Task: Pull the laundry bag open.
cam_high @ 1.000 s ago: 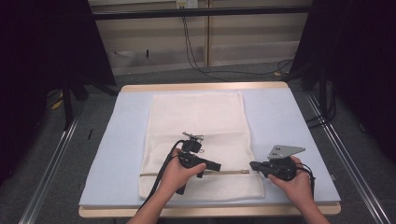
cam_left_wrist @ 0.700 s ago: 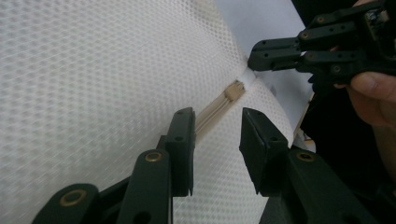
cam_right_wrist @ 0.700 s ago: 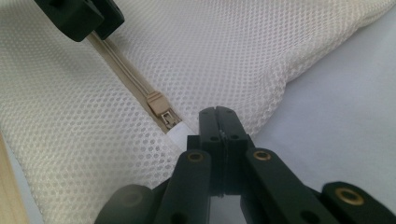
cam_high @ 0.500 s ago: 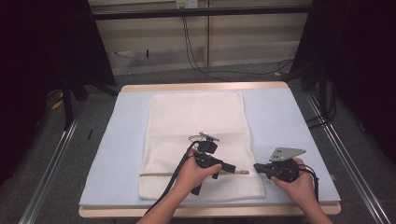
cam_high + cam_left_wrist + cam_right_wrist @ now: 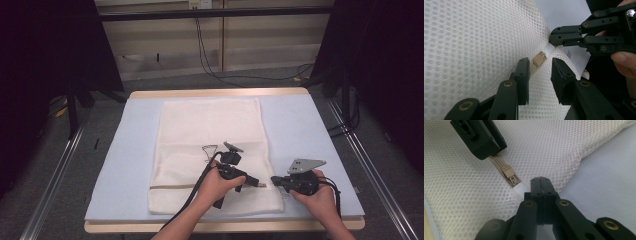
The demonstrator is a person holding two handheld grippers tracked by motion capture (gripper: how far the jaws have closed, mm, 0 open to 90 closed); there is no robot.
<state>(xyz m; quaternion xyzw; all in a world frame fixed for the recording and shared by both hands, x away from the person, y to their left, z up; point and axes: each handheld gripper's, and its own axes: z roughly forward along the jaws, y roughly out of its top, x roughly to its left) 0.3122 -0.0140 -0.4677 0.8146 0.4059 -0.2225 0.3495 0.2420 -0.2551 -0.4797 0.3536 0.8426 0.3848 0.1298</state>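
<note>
The right gripper is pinched tight on the white tab of the mesh bag. The left gripper is wide apart around the zipper pull.

The tabletop sits in even, soft overhead light, its pale blue cover bright while the room beyond its far and side edges falls into near-black. Shadows under the hands near the front edge are faint and short. The high view is slightly soft and grainy, with no glare. In the left gripper view the white mesh bag is crisp at mid-distance, but the nearest jaw parts at the bottom blur. In the right gripper view the mesh is sharp, the cover at right smooth and washed out.
</note>
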